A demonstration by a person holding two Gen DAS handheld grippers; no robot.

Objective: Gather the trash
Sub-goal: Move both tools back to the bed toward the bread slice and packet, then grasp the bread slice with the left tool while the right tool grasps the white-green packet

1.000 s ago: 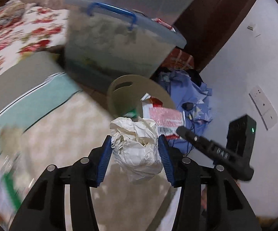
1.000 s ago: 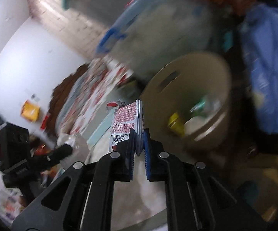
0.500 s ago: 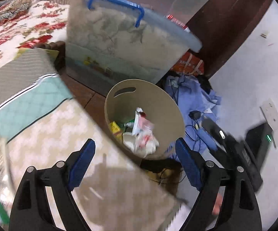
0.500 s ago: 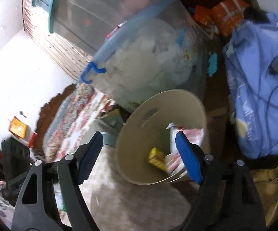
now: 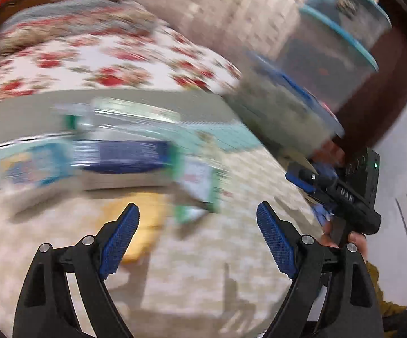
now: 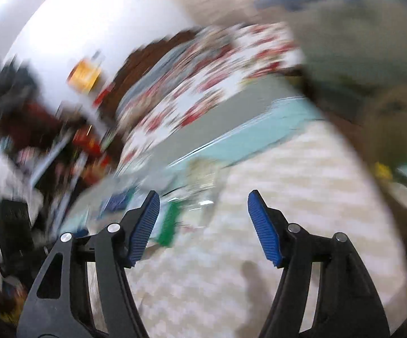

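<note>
Both views are badly motion-blurred, so I give only what I can make out.

Left tongs [image 5: 198,219]: spread wide, nothing between the blue pads [image 5: 120,240]. The jaws have just been opening further. They point down at the beige zigzag bedcover [image 5: 209,276]. Trash lies on that cover ahead of them, left to right: a pale blue packet [image 5: 38,166], a dark blue wrapper [image 5: 127,155], a yellow piece [image 5: 141,225] just beside the left pad, and a green-and-white packet [image 5: 198,194] ahead of the gap. All are smeared and I can't read any labels. The floral blanket [image 5: 96,64] lies beyond them. On the right, stacked clear storage bins [image 5: 338,53] stand against the wall. At the far right edge I see the right tongs' body with a hand [image 5: 352,239] under it.

Right tongs [image 6: 203,214]: spread too, empty, though not as wide. The jaws have just been closing a little, with nothing between them. They are over the same bedcover. A green-edged packet [image 6: 169,225] lies just beside the left pad [image 6: 144,225], and clear crinkled plastic [image 6: 203,186] sits ahead of the gap. The beige trash bin [image 6: 397,129] is at the right edge, with yellow, green and red scraps inside.
</note>
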